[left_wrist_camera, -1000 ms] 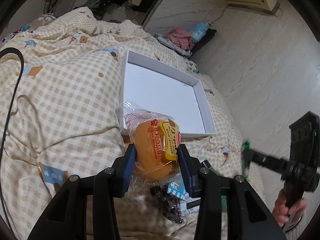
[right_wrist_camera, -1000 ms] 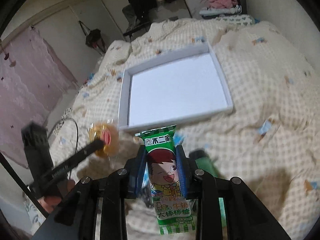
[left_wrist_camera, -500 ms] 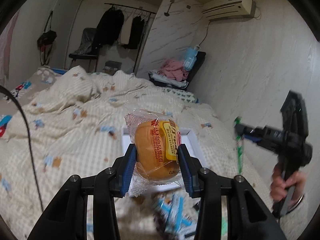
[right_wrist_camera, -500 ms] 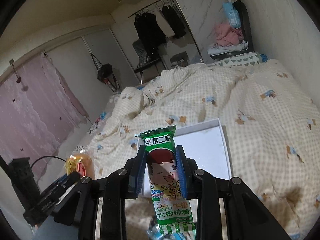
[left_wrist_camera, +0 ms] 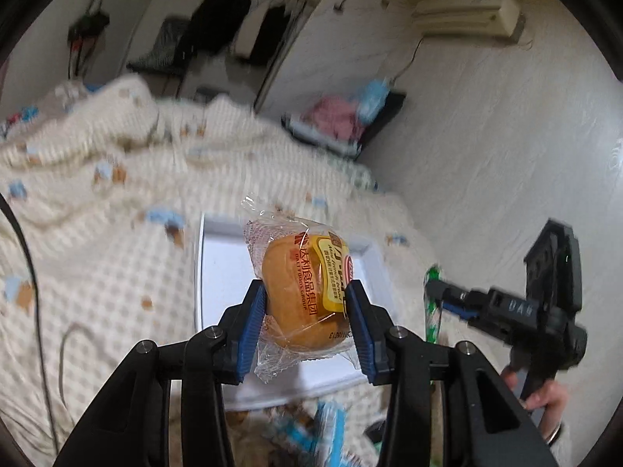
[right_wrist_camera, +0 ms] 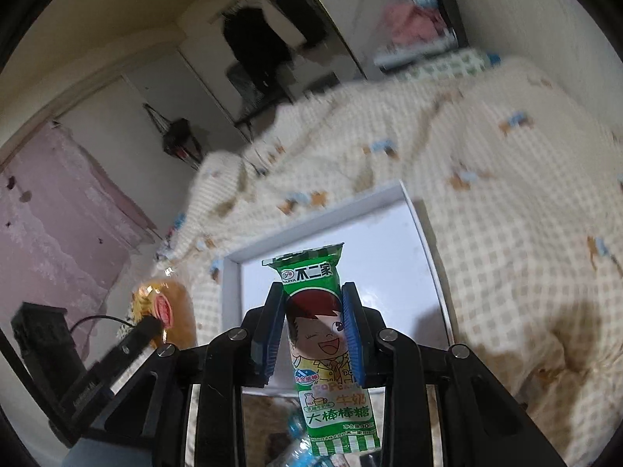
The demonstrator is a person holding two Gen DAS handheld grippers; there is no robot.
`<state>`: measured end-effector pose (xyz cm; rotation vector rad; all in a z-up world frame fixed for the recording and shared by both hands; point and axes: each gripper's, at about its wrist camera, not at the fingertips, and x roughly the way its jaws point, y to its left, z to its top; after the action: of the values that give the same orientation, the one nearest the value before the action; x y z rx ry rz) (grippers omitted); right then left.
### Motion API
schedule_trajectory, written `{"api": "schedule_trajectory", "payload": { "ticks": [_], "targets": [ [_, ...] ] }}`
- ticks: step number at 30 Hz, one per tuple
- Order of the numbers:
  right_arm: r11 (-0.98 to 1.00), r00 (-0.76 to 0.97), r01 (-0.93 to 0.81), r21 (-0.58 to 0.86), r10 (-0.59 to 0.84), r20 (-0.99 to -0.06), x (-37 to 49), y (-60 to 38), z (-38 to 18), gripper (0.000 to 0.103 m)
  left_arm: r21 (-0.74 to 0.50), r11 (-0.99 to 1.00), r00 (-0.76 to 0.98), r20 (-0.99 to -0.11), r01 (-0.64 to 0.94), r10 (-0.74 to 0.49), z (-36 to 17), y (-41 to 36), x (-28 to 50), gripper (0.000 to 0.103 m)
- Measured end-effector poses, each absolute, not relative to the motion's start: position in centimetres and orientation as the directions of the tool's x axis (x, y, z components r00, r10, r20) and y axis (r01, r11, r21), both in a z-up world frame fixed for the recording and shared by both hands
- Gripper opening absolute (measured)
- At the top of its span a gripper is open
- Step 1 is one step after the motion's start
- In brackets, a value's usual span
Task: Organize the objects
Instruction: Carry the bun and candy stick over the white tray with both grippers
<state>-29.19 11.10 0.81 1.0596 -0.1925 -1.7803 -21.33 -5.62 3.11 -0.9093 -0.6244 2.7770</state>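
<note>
Carrying: both grippers hold a snack in the air above the bed [left_wrist_camera: 97,272], in front of the white tray [right_wrist_camera: 424,233].
Left gripper [left_wrist_camera: 305,311]: its blue fingers [left_wrist_camera: 251,323] are clenched on the wrapped bun [left_wrist_camera: 300,295], which stands between them in its clear wrapper.
Right gripper [right_wrist_camera: 311,325]: its fingers [right_wrist_camera: 352,334] grasp the green candy packet [right_wrist_camera: 323,334] near its upper half; the lower end hangs down toward 6 o'clock.
Tray: it lies on the checked blanket and, as far as I can see, nothing is inside it. In the left view it sits just behind the bun, at about 12 o'clock from the fingers.
Other snacks: some blue packets [left_wrist_camera: 311,432] lie on the bed at 6 o'clock, under the grippers; they are blurred.
Progress: I judge the task is at an early stage. Two items are picked up but not yet placed, and the packets below wait too.
Next: probably lowering both items into the tray and releasing them.
</note>
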Motion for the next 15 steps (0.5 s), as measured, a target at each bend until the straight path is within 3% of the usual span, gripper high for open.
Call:
{"api": "schedule_trajectory", "payload": {
  "ticks": [3,6,15],
  "targets": [
    [-0.495,-0.102,0.694,0.523,-0.787,-0.609,-30.2,10.8,1.7,0.031,-0.389,-0.921,-0.815,-0.536,0.008,0.219,3.3,-5.4,-21.4,0.045],
    [-0.554,-0.213,0.75,0.361,-0.719,-0.661,-30.5,10.5,4.4,0.031,-0.418,-0.908,-0.814,-0.526,-0.005,0.246,3.8,-5.4,-21.2,0.045],
    [-0.545,-0.278,0.793,0.272,-0.721,-0.634,-31.7,10.0,12.4,0.031,-0.354,-0.935,-0.848,-0.489,-0.022,0.205,9.3,-5.4,-18.0,0.046]
  ]
}}
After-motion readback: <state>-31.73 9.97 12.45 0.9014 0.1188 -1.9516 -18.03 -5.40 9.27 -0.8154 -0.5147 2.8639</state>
